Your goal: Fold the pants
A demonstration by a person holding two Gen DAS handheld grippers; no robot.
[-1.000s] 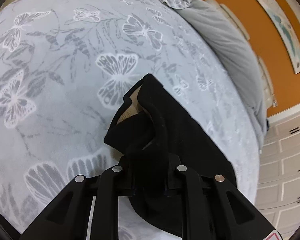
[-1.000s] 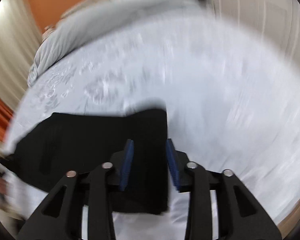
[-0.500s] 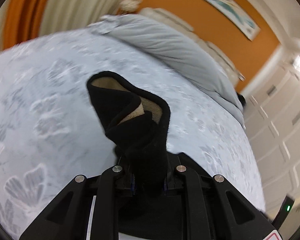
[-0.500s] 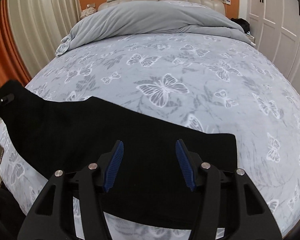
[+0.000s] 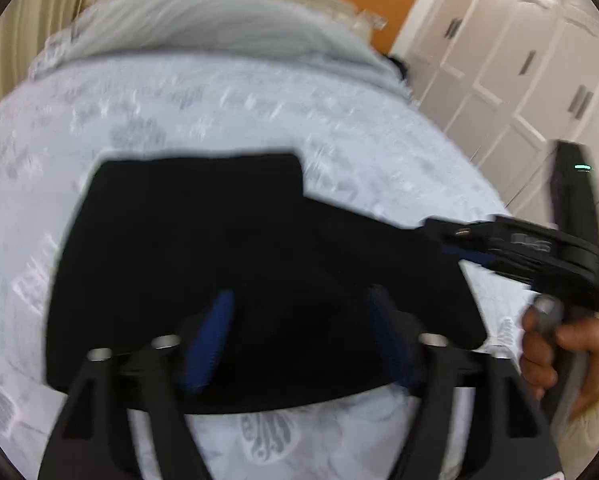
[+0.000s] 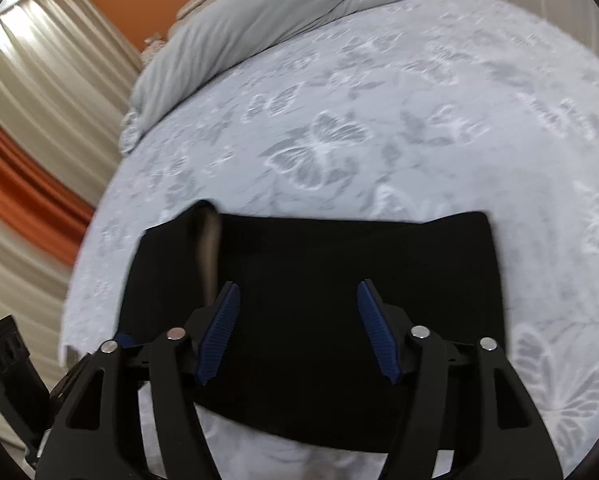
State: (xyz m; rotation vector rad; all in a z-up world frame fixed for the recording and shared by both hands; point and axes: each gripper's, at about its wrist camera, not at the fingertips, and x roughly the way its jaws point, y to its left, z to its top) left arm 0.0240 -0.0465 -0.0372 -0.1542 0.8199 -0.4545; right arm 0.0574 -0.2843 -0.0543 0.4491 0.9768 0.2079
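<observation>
The black pants (image 5: 219, 248) lie folded flat as a wide rectangle on the bed; they also show in the right wrist view (image 6: 339, 272), with a strip of tan lining (image 6: 210, 248) at the left fold. My left gripper (image 5: 299, 332) is open and empty just above the near edge of the pants. My right gripper (image 6: 299, 328) is open and empty over the pants' near half. In the left wrist view the right gripper (image 5: 459, 240) shows side-on over the pants' right end, held by a hand (image 5: 559, 344).
The bed (image 6: 419, 100) has a pale blue cover with butterfly prints. A grey duvet (image 6: 299, 8) is bunched at its head. White wardrobe doors (image 5: 519, 80) stand to the right, curtains (image 6: 39, 100) to the left. A dark upright device (image 5: 575, 200) stands by the bed.
My left gripper has let go of the pants end and opened; the end now lies folded over on the rest. My right gripper stayed open and tilted down over the pants.
</observation>
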